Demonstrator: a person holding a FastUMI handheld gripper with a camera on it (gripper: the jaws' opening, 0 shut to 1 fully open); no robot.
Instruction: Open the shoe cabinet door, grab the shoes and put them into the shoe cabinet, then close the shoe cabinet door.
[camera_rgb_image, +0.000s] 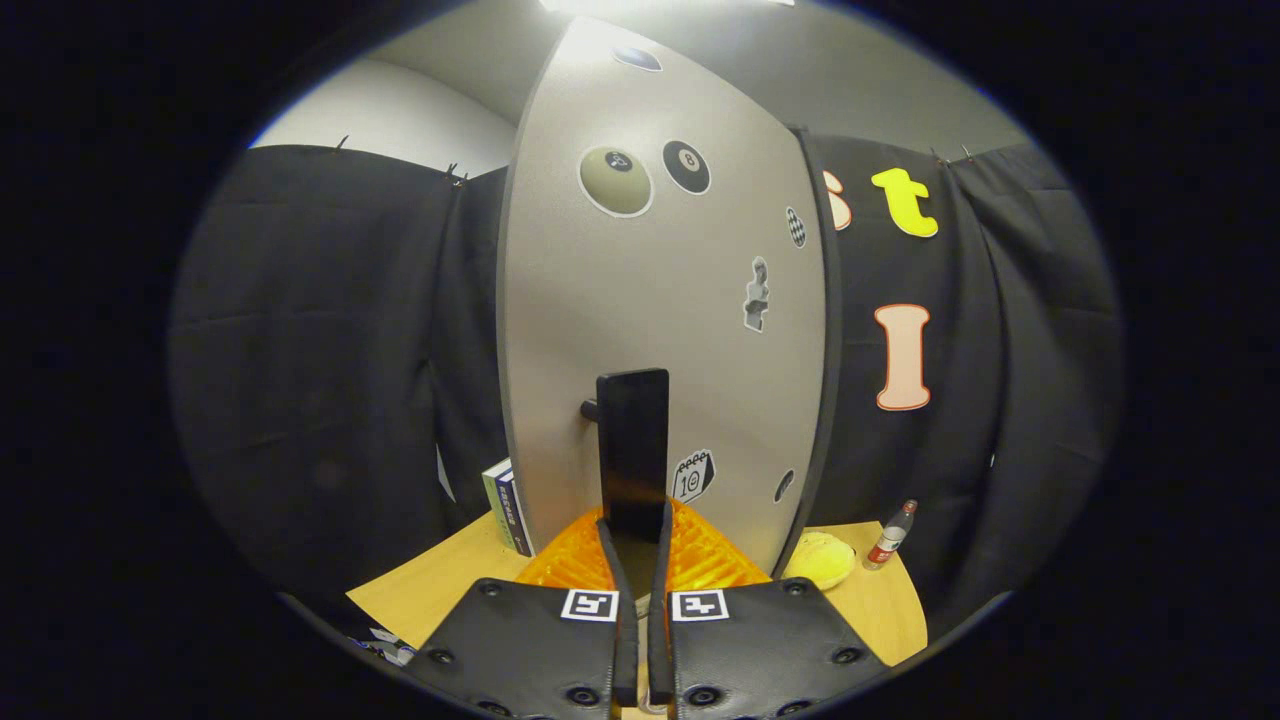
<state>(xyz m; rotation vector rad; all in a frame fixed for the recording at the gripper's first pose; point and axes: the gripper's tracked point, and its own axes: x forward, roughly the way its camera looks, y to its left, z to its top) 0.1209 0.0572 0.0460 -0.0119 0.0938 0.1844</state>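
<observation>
The gripper has its two fingers drawn narrow around the lower end of the tall black handle of the shoe cabinet door; the handle rises at twelve o'clock from the fingertips, one finger on each flank, so the claw appears to be clamped on it, though whether both pads truly press cannot be made out for certain; the hold low on the bar makes sense, since a pull there swings the door without twisting it. The handle stands off the grey panel on a short stub at its nine o'clock side, which leaves room for a finger to slip behind. The door carries several stickers and fills the space straight ahead; its dark edge runs down at about two o'clock from the handle, and whether it is ajar or flush I cannot tell.

No shoes can be picked out. An orange ribbed object lies under the fingers at the foot of the door, and I cannot say what it is. On the wooden table a box leans at ten o'clock from the fingertips; a pale rounded lump sits at three o'clock, with a small bottle just beyond it. By my reading the door step is in hand and the shoes are yet to be stowed.
</observation>
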